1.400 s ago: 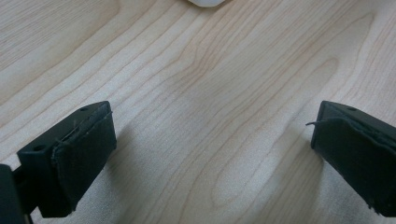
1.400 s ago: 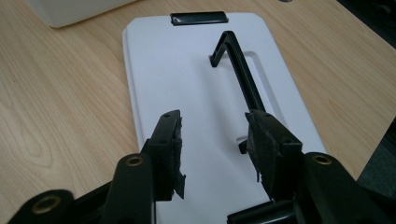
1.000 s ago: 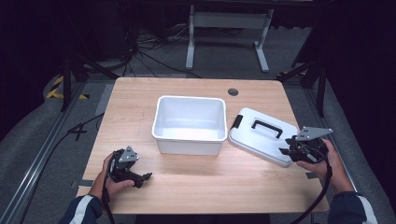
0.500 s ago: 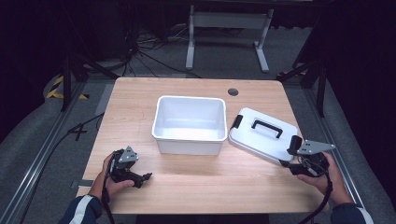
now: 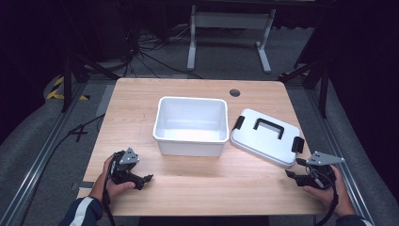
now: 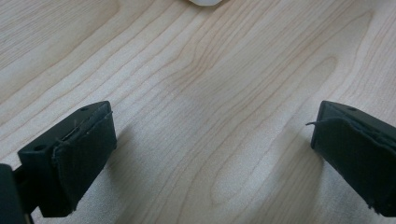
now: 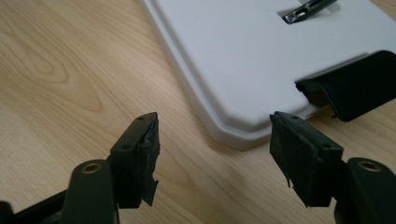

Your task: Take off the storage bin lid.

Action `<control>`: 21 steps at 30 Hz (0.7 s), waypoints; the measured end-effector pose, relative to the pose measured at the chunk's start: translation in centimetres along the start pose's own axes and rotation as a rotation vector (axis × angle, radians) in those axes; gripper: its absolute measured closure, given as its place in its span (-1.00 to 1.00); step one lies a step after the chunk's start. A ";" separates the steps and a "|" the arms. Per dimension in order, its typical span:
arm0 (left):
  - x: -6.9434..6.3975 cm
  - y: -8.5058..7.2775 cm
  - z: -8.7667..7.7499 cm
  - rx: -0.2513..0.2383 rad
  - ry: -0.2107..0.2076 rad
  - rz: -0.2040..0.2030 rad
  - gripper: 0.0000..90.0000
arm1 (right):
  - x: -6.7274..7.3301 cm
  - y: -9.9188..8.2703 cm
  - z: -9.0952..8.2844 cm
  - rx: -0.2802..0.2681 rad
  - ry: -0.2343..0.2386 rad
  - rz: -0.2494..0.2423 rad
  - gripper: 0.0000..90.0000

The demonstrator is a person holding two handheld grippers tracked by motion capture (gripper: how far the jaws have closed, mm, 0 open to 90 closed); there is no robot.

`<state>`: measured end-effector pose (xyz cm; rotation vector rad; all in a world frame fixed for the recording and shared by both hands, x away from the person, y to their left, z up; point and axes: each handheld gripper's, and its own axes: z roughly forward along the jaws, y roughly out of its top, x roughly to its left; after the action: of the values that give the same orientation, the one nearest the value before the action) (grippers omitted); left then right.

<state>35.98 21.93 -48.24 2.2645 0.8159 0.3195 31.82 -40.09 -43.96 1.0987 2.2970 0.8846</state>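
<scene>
One white bin (image 5: 191,125), one latched lid (image 5: 266,137), one wooden table (image 5: 197,188); two grippers, left gripper (image 5: 141,179) and right gripper (image 5: 294,176), both spread wide, empty.

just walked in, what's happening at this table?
A person holds a tool in each hand at a wooden table. An open white bin sits mid-table with its lid lying flat to its right. The right tool is open just short of the lid's near corner; the left tool is open over bare wood. Neither holds anything.
</scene>
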 end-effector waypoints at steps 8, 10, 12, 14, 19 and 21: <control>0.0 0.0 0.0 -0.001 0.000 -0.001 -0.99 | -0.2 -1.5 1.1 0.019 0.006 0.069 -0.36; 0.0 0.0 0.0 0.001 -0.001 0.000 -0.99 | -0.3 -1.7 1.2 0.014 0.009 0.077 -0.39; 0.0 0.0 0.0 -0.003 -0.001 -0.004 -0.99 | -0.5 -2.0 1.3 0.007 0.017 0.091 -0.43; 0.0 0.0 0.0 -0.003 -0.001 -0.004 -0.99 | -0.6 -2.2 1.4 -0.011 0.009 0.108 -0.51; 0.0 0.0 0.0 -0.002 0.000 -0.001 -0.99 | -0.5 -2.6 1.5 -0.045 0.001 0.110 -0.52; 0.0 0.0 0.0 0.000 -0.002 -0.004 -0.99 | -0.5 -2.5 1.5 -0.042 -0.003 0.111 -0.52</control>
<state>35.96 21.92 -48.25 2.2624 0.8191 0.3160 31.71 -41.16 -46.73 1.2185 2.2226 0.9681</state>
